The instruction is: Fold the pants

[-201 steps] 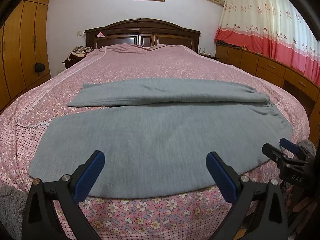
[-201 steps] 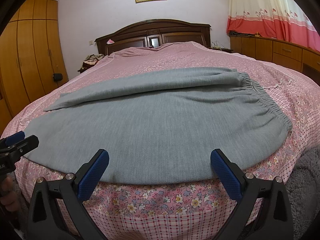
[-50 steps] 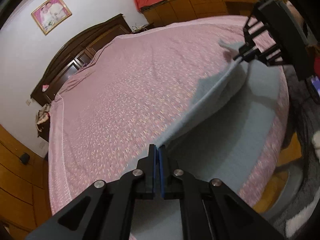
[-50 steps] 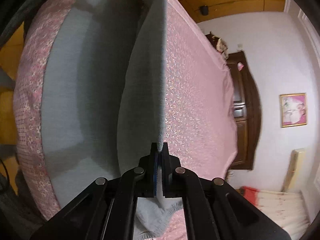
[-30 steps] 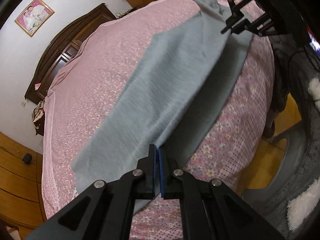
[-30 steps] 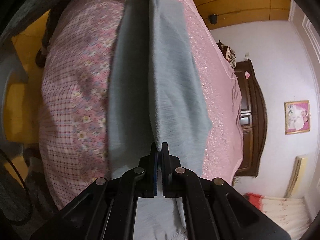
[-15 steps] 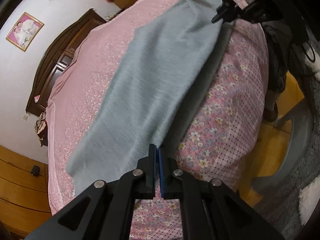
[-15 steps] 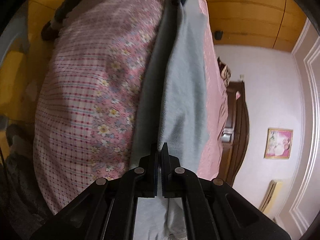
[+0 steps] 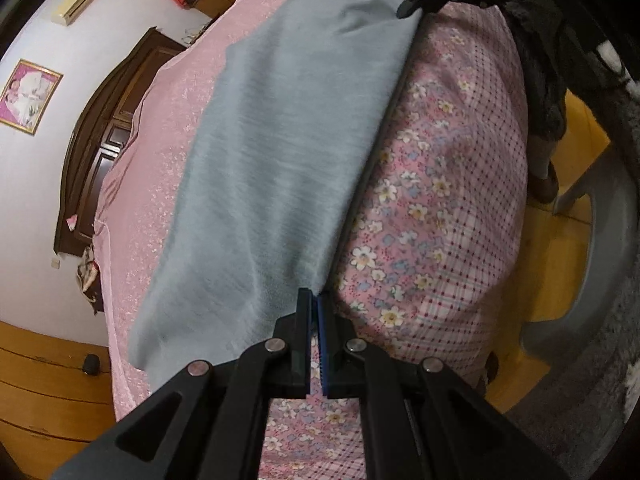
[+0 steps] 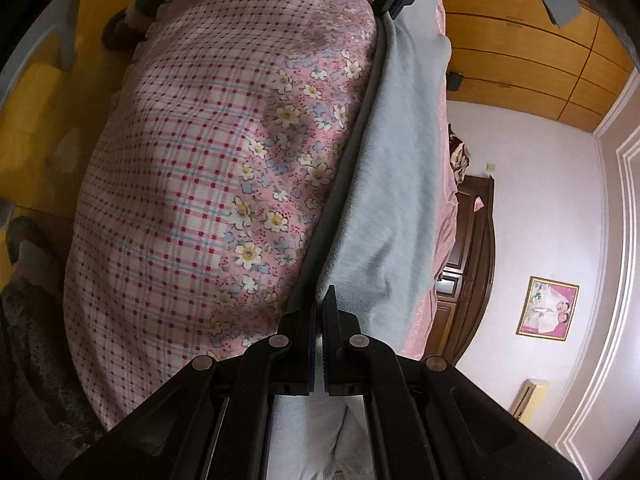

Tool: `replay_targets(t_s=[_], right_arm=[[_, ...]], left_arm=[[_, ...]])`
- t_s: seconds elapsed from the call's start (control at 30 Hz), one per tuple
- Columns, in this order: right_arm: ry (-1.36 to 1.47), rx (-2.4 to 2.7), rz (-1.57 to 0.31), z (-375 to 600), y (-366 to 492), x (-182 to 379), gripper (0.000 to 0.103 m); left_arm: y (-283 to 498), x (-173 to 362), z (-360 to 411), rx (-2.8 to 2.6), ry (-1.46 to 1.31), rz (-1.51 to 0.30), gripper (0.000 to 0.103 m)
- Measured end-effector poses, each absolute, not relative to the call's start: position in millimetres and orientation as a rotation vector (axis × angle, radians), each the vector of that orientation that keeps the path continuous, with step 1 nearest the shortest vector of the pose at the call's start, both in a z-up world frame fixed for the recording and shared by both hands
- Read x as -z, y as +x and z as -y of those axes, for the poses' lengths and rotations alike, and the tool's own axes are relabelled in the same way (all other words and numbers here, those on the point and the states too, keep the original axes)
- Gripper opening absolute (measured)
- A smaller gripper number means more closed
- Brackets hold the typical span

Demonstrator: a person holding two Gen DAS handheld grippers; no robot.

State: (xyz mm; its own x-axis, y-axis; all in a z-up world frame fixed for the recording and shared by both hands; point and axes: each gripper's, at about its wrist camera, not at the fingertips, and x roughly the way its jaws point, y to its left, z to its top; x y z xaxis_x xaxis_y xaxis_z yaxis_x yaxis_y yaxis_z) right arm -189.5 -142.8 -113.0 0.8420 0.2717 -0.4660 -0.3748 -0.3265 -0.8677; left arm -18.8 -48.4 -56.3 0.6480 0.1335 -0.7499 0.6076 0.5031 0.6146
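Up close, the left gripper (image 9: 316,300) has its two blue-padded fingers (image 9: 305,312) pressed together on the near edge of the grey pants (image 9: 272,168), which stretch away ahead of the fingertips along the edge of the bed (image 9: 452,216). At the far end of that stretched edge, straight ahead and above the fingertips in the left wrist view, the right gripper (image 9: 404,6) pinches the cloth too. From the right wrist view the right gripper (image 10: 319,300) likewise has its fingers (image 10: 330,304) closed on the pants (image 10: 400,168), with grey fabric also showing behind and beneath the fingers. Ahead of them the cloth runs as a taut doubled edge to the left gripper (image 10: 386,12) at the top. Left of the fingers lies the floral and checked pink bedspread (image 10: 192,184); to their right, beyond the pants, a dark wooden headboard (image 10: 476,256) and a framed picture (image 10: 547,308) on the wall.
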Motion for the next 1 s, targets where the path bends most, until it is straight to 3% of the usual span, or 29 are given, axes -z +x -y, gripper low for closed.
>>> replay_targets(t_s=[0.1, 0.13, 0.2, 0.23, 0.27, 0.43, 0.6, 0.77, 0.93, 1.0], right_arm=[[-1.794, -0.637, -0.065, 141.1, -189.1, 113.1, 0.004], [-1.785, -0.623, -0.055, 143.7, -193.1, 112.1, 0.006], [-1.722, -0.607, -0.091, 149.6, -198.0, 97.4, 0.024], [-1.665, -0.603, -0.121, 153.5, -202.1, 87.9, 0.038], [-1.595, -0.606, -0.15, 158.7, -204.8, 74.8, 0.042], [-0.957, -0.572, -0.484, 223.3, -181.1, -8.6, 0.042], [-0.221, -0.464, -0.875, 343.1, -100.3, -35.9, 0.045], [0.516, -0.412, -1.114, 449.7, -59.5, 8.5, 0.045], [0.702, -0.431, -1.145, 473.8, -46.3, 43.0, 0.045], [0.754, -0.425, -1.143, 478.8, -38.8, 52.6, 0.031]], left_arm=[[-18.9, 55.3, 47.8, 0.336, 1.0, -0.863, 0.003], [-19.4, 53.6, 47.4, 0.332, 0.99, -0.866, 0.01], [-20.2, 44.9, 45.7, 0.356, 0.914, -0.909, 0.018], [-17.8, 35.4, 42.6, 0.382, 0.858, -0.927, 0.022], [-16.4, 27.5, 42.3, 0.402, 0.815, -0.935, 0.024], [-19.5, -13.5, 47.8, 0.481, 0.625, -0.881, 0.05], [4.9, -19.6, 60.8, 0.465, 0.585, -0.839, 0.053], [21.8, -11.9, 76.3, 0.483, 0.519, -0.849, 0.053], [19.0, -2.9, 95.6, 0.518, 0.55, -0.85, 0.053], [17.4, 1.5, 98.4, 0.519, 0.565, -0.85, 0.053]])
